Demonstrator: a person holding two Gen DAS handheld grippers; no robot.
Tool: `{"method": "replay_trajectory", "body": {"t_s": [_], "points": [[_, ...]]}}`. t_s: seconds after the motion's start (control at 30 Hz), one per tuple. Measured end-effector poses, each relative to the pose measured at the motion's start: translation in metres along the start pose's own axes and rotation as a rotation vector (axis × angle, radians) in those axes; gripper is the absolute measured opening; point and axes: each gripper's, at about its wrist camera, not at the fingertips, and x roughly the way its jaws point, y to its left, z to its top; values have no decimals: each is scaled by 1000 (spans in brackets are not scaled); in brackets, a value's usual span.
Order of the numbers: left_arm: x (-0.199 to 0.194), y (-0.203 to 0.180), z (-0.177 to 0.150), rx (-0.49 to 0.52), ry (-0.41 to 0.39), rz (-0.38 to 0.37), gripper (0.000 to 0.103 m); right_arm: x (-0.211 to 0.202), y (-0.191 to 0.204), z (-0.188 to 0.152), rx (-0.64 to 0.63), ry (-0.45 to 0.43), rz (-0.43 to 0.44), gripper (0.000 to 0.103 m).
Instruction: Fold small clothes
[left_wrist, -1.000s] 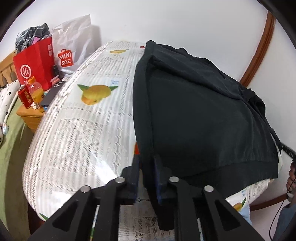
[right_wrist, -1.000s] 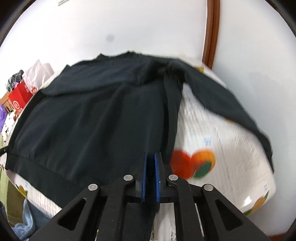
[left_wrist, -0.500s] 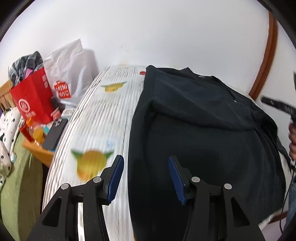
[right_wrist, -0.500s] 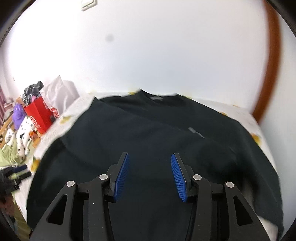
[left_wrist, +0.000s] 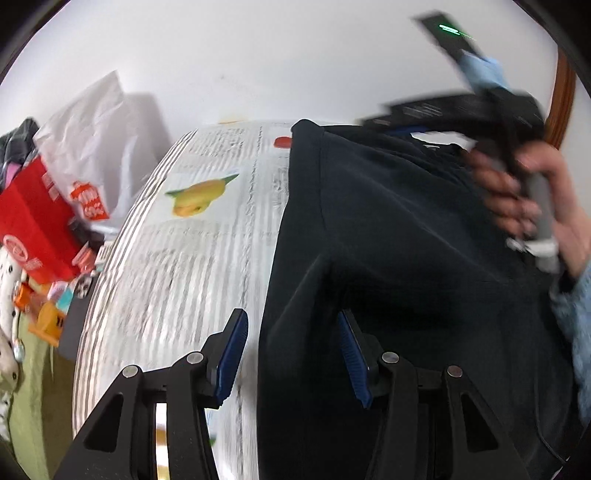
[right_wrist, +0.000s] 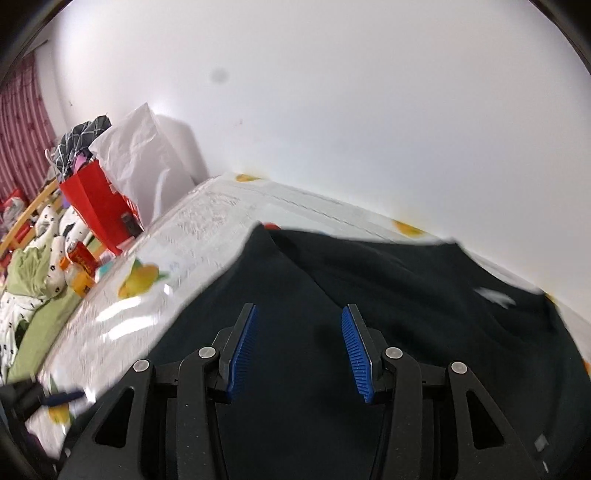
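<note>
A black sweatshirt (left_wrist: 399, 251) lies spread on the table, its sleeves folded in over the body. My left gripper (left_wrist: 291, 350) hovers open above the garment's left edge, nothing between its blue pads. In the right wrist view the same black sweatshirt (right_wrist: 369, 295) fills the foreground, and my right gripper (right_wrist: 299, 343) stands open over its middle, holding nothing. In the left wrist view a hand (left_wrist: 524, 199) holds the right gripper's body above the sweatshirt's upper right part.
The table (left_wrist: 192, 258) has a white lace cover printed with fruit. Left of it stand a red bag (right_wrist: 99, 206), a white bag (right_wrist: 144, 151), bottles and small boxes (right_wrist: 77, 269) and green bedding (right_wrist: 33, 277). A white wall lies behind; a brown wooden arch (left_wrist: 563, 99) at the right.
Both grippers were shut on the black fabric a second ago; they let go and now stand open. Both have swept across the garment, the right one far to the left over its middle.
</note>
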Motion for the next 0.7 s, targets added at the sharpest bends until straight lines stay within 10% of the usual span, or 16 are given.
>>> {"method": "replay_trajectory", "body": {"t_s": [0.13, 0.23, 0.4, 0.7], "points": [[12, -2, 11, 4, -21, 4, 44, 55, -4, 21, 62, 51, 64, 46], [8, 2, 12, -33, -70, -51, 15, 72, -6, 25, 90, 84, 134, 10], [7, 30, 10, -171, -101, -89, 11, 32, 7, 42, 47, -112, 212, 9], [26, 50, 8, -263, -5, -102, 16, 105, 29, 40, 57, 21, 84, 13]]}}
